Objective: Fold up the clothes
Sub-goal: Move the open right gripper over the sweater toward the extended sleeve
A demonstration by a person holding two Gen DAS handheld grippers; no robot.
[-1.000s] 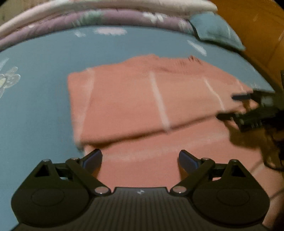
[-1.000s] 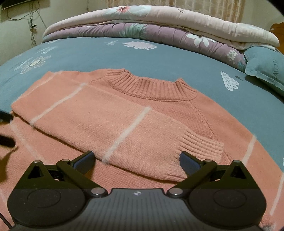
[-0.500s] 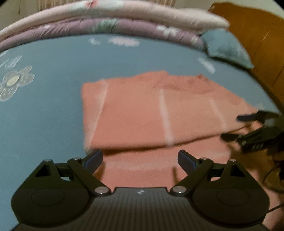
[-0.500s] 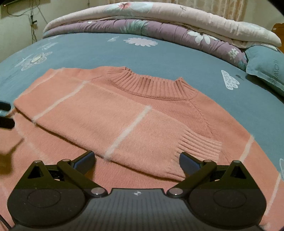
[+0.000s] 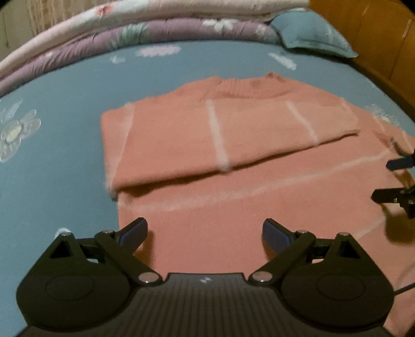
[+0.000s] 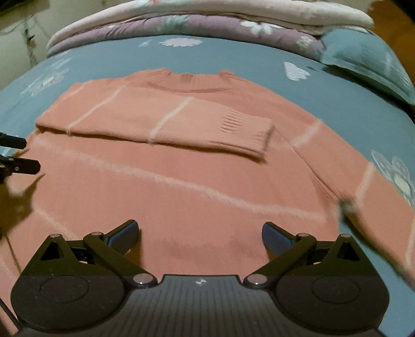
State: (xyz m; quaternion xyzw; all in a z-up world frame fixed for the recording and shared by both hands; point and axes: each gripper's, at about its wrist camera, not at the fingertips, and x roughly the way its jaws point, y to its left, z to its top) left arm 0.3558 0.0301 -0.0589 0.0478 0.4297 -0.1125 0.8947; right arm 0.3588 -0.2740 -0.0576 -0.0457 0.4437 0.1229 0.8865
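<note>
1. Leftmost, the left gripper (image 5: 205, 232) hangs over the sweater's (image 5: 233, 207) lower body, jaws wide apart, holding nothing
2. Centrally, the sweater lies flat on the bed (image 5: 77, 85), collar (image 6: 186, 81) pointing away toward the quilts (image 6: 181, 15); one sleeve (image 6: 166, 121) is folded crosswise over the chest
3. Rightmost, the right gripper (image 6: 199, 230) hovers likewise, jaws spread, empty

Dim warm light, blurred fisheye edges

Open bedsheet (image 5: 64, 145) flanks sweater (image 5: 233, 207); stacked quilts (image 6: 207, 18) block beyond.
</note>
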